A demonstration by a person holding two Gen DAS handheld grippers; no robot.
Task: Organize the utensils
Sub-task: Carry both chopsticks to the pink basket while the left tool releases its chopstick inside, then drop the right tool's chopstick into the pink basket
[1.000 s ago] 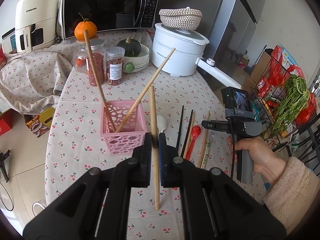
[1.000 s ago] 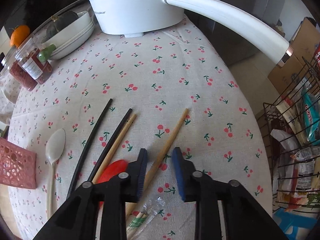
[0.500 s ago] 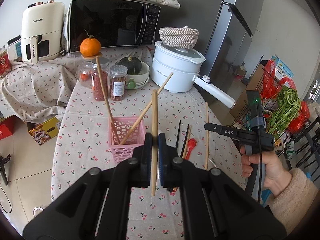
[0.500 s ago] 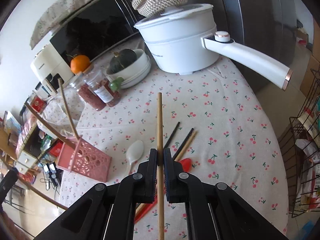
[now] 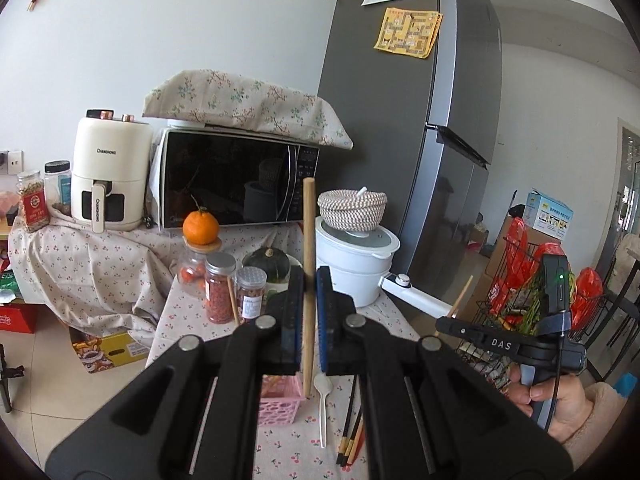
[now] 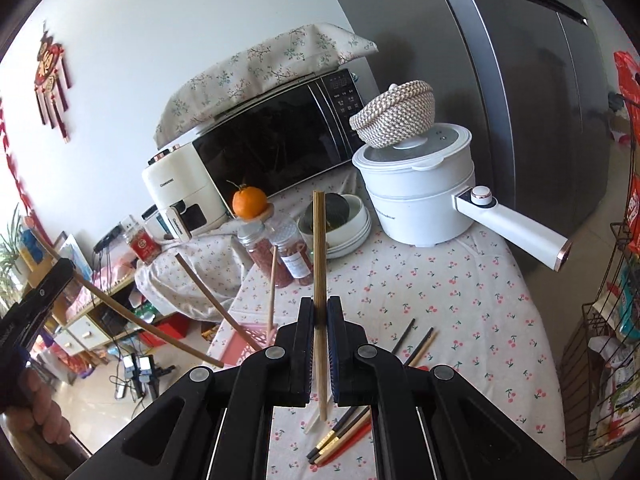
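Left black two-finger gripper [image 5: 309,312] clamped on upright pale wooden chopstick [image 5: 308,240], right black gripper [image 6: 320,336] on ridged bamboo chopstick [image 6: 319,248]; both above cherry-print tablecloth [image 6: 420,280]. Pink perforated plastic basket [image 5: 280,400] near table's left edge; loose chopsticks beside.

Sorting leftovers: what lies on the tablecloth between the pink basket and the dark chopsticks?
A white spoon lies between the pink basket and the dark chopsticks, seen in the left wrist view.

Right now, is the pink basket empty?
No. The pink basket on the table holds two wooden chopsticks standing tilted in it.
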